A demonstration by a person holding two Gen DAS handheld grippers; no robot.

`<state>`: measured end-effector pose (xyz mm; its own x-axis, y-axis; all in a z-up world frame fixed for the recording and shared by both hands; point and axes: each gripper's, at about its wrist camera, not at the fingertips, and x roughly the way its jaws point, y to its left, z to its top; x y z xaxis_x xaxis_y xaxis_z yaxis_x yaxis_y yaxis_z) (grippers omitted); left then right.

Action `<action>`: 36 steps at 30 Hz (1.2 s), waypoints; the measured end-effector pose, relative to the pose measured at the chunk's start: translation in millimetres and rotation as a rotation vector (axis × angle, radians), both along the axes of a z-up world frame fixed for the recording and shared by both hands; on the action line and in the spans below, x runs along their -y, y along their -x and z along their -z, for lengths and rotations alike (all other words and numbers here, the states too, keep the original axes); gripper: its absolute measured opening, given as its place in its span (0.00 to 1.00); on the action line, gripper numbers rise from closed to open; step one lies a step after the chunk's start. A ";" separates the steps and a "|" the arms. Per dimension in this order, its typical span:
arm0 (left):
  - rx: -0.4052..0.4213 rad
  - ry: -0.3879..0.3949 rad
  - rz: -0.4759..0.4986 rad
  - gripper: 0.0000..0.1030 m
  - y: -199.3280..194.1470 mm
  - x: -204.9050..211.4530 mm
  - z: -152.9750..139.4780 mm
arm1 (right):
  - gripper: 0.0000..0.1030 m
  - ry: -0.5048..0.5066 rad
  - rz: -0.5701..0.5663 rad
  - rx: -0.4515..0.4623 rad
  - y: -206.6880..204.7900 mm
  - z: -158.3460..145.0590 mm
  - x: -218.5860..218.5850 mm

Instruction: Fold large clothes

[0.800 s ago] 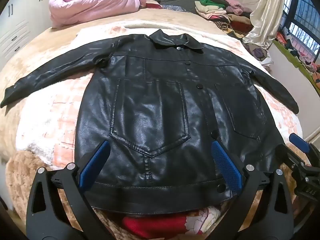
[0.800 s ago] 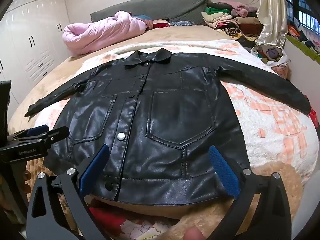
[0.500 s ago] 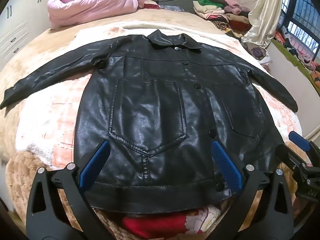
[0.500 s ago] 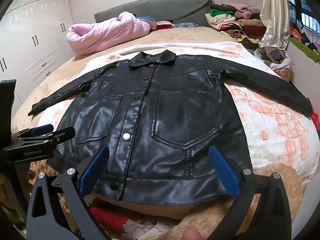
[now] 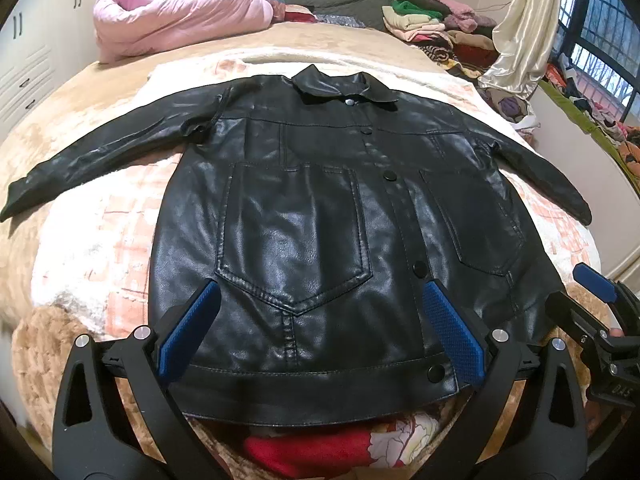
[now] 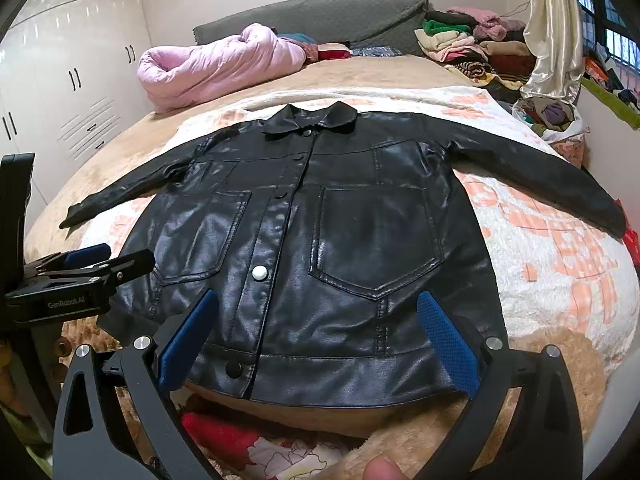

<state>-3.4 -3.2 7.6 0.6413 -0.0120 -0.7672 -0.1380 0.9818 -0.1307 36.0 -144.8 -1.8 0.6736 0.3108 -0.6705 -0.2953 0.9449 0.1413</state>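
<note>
Background items on bed
Pink quilt (image 5: 176,16) far ahead-left; clothes pile (image 5: 436,28) and cream curtain (image 5: 524,36) far ahead-right; wardrobe (image 6: 68,92) left.

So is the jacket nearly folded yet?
Not yet. Done: the jacket lies flat on the bed, buttoned, sleeves spread out. In hand: nothing; the left tool and right tool hover open near the hem, gripping nothing. Left: every fold, sleeves in and body over.

The left gripper (image 6: 86,270), seen in the right wrist view, bore the pale lettering "GenRobot.AI" on its black side. In the left wrist view, the right gripper (image 5: 592,296) carried marks too blurred to read.
</note>
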 end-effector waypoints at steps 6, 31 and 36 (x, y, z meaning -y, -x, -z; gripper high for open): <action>0.004 0.005 0.004 0.92 0.3 -0.9 0.4 | 0.96 -0.004 -0.011 -0.002 1.7 -1.7 -0.5; 0.008 -0.002 0.009 0.92 1.0 1.1 -2.4 | 0.96 0.009 -0.025 -0.010 2.1 1.0 -4.9; 0.009 -0.001 0.012 0.92 0.5 0.9 -3.0 | 0.96 0.017 -0.023 -0.005 1.6 1.3 -7.0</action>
